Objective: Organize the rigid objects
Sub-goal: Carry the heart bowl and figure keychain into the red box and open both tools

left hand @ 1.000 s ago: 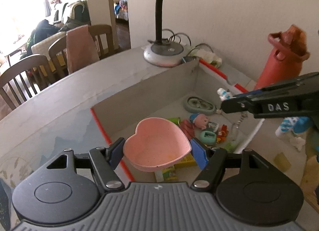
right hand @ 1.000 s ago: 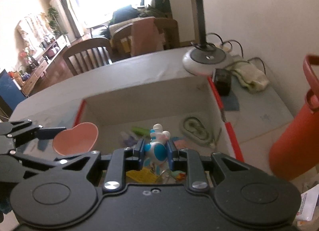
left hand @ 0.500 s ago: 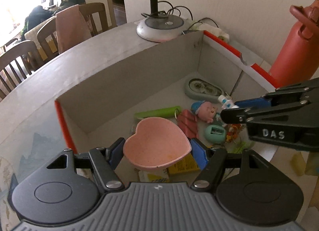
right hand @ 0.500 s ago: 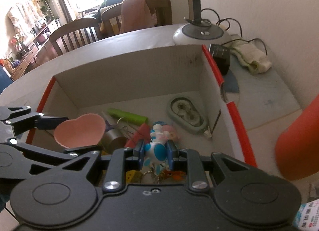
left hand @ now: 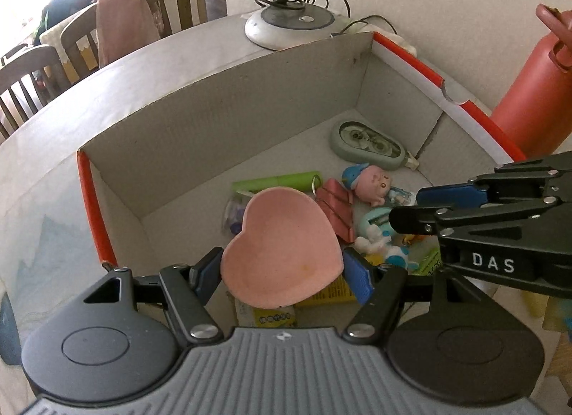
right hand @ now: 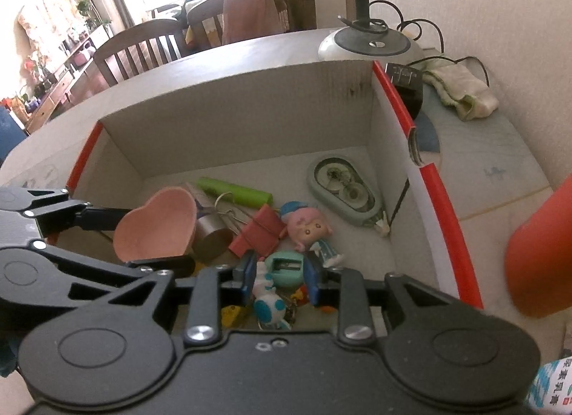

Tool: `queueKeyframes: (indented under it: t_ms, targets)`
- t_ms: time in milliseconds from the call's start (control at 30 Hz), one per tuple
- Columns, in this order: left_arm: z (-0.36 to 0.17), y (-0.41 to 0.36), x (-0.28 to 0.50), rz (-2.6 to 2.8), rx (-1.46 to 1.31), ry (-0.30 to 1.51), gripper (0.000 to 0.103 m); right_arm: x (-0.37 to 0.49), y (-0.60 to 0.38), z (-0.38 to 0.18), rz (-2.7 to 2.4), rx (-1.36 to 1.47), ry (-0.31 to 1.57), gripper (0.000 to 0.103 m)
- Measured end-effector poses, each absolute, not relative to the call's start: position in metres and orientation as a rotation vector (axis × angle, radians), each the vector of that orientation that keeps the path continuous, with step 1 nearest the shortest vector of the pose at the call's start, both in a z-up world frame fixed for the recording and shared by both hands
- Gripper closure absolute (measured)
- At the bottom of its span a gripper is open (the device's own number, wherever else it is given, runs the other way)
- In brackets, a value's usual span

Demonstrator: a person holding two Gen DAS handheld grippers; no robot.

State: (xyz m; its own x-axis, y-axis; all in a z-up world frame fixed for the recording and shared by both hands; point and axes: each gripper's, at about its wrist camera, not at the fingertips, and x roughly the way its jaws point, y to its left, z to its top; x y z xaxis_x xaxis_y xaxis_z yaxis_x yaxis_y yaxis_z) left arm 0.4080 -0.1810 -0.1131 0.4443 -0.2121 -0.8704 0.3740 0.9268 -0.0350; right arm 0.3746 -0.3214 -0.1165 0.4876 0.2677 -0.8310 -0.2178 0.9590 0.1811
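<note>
Pink heart-shaped dish: clamped by its sides between the blue pads of my left gripper, held over the near part of the open cardboard box.
Small blue-and-white toy figure: lies among the clutter in the box, between the fingers of my right gripper; the jaws have just been opening and the pads stand clear of it.
Box contents: pink-haired doll, red binder clip, green tube, grey-green correction tape dispenser.
Beside the box: red bottle.
</note>
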Motion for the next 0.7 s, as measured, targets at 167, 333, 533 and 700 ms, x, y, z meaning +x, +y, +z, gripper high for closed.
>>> queueKeyframes:
  t_ms: [167, 333, 533, 700]
  targets:
    - [-0.109, -0.18, 0.403, -0.362, 0.186, 1.03, 0.032, 0.367, -0.323, -0.106, 0.299, 0.072, 0.996, 0.068]
    - [-0.102, -0.169, 0.397, -0.369, 0.13, 1.023, 0.032, 0.355, -0.322, -0.094, 0.302, 0.097, 0.968, 0.061]
    - [-0.089, -0.154, 0.386, -0.378, 0.081, 0.995, 0.032, 0.336, -0.318, -0.08, 0.309, 0.114, 0.937, 0.054]
    - [-0.076, -0.139, 0.371, -0.393, 0.056, 0.961, 0.032, 0.318, -0.313, -0.066, 0.306, 0.125, 0.898, 0.051]
